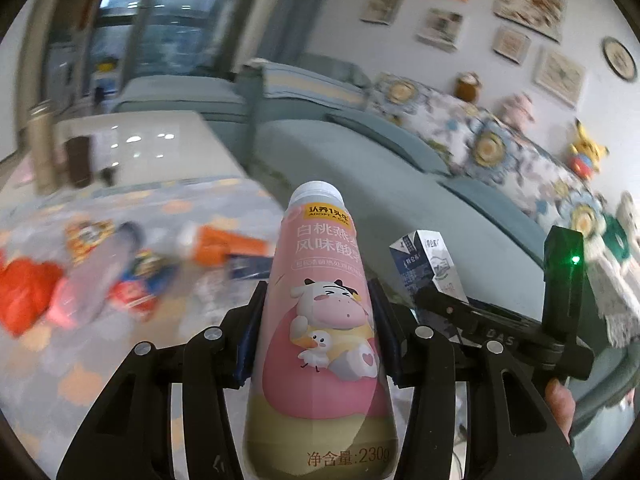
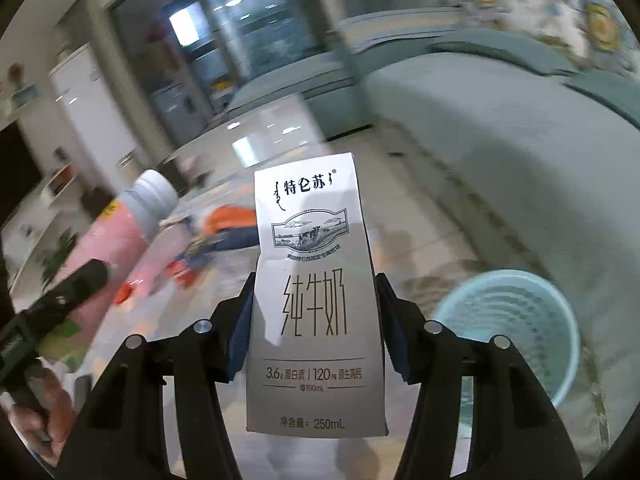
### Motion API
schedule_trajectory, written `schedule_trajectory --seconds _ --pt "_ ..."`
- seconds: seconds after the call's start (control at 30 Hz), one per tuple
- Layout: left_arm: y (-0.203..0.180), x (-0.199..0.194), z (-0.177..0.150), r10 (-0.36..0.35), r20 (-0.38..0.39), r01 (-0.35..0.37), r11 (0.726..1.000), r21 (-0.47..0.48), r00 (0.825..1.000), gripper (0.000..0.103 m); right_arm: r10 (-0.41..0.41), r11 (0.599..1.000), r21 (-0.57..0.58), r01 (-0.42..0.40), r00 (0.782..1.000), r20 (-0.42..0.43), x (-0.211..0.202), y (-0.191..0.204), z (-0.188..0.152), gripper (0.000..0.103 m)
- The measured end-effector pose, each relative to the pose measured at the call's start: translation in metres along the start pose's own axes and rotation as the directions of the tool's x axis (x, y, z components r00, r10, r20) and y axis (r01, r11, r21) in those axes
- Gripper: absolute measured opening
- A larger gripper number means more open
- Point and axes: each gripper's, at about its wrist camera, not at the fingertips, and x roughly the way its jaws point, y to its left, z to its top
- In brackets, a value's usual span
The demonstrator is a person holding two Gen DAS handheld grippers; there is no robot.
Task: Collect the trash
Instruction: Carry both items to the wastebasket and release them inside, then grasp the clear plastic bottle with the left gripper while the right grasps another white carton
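On the left, the left gripper (image 1: 316, 312) clamps a pink yogurt bottle (image 1: 320, 332) at mid-body, cap pointing up and away; smooth plastic, probably light and slippery. To its right, the right gripper (image 2: 314, 318) squeezes a milk carton (image 2: 316, 300) by its sides, long axis upright; thin card, likely crushable. The blue basket (image 2: 516, 320) waits lower right.
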Motion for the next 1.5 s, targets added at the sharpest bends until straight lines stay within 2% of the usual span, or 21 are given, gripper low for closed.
schedule_trajectory --seconds 0.17,0.33,0.5,0.67,0.77,0.87,0.97,1.03,1.23,1.37,1.5 --pt "-0.050 0.048 0.007 -0.065 -0.055 0.070 0.994 0.089 0.996 0.047 -0.079 0.988 0.132 0.077 0.997 0.012 -0.001 -0.067 -0.001 0.053" --pt "-0.087 0.096 0.002 -0.130 -0.129 0.143 0.985 0.100 0.983 0.047 -0.142 0.963 0.229 0.144 0.989 -0.026 0.004 -0.118 -0.017 0.053" --pt "-0.112 0.145 -0.021 -0.177 -0.237 0.202 0.976 0.085 0.955 0.047 -0.203 0.919 0.311 0.243 0.967 -0.155 0.033 -0.165 -0.040 0.053" --pt "-0.122 0.187 -0.047 -0.208 -0.353 0.237 0.971 0.040 0.912 0.047 -0.212 0.883 0.362 0.299 0.942 -0.259 0.057 -0.190 -0.063 0.053" --pt "-0.123 0.199 -0.058 -0.211 -0.386 0.243 0.969 0.036 0.898 0.047 -0.207 0.867 0.386 0.316 0.932 -0.298 0.067 -0.202 -0.071 0.054" --pt "-0.121 0.199 -0.061 -0.196 -0.391 0.233 0.971 0.050 0.899 0.060 -0.228 0.855 0.392 0.339 0.925 -0.303 0.062 -0.207 -0.075 0.054" --pt "-0.119 0.197 -0.058 -0.193 -0.380 0.227 0.973 0.046 0.905 0.061 -0.257 0.845 0.388 0.367 0.916 -0.308 0.063 -0.212 -0.073 0.055" --pt "-0.116 0.194 -0.055 -0.196 -0.375 0.227 0.973 0.041 0.906 0.061 -0.236 0.851 0.399 0.342 0.927 -0.292 0.061 -0.210 -0.069 0.055" --pt "-0.111 0.185 -0.050 -0.190 -0.354 0.219 0.975 0.046 0.916 0.061 -0.257 0.845 0.400 0.354 0.926 -0.276 0.057 -0.211 -0.066 0.060" --pt "-0.108 0.178 -0.044 -0.191 -0.333 0.216 0.976 0.041 0.924 0.061 -0.236 0.859 0.399 0.321 0.940 -0.248 0.050 -0.206 -0.063 0.060" --pt "-0.106 0.160 -0.033 -0.188 -0.289 0.211 0.976 0.052 0.939 0.061 -0.199 0.894 0.371 0.250 0.965 -0.170 0.033 -0.188 -0.055 0.060"
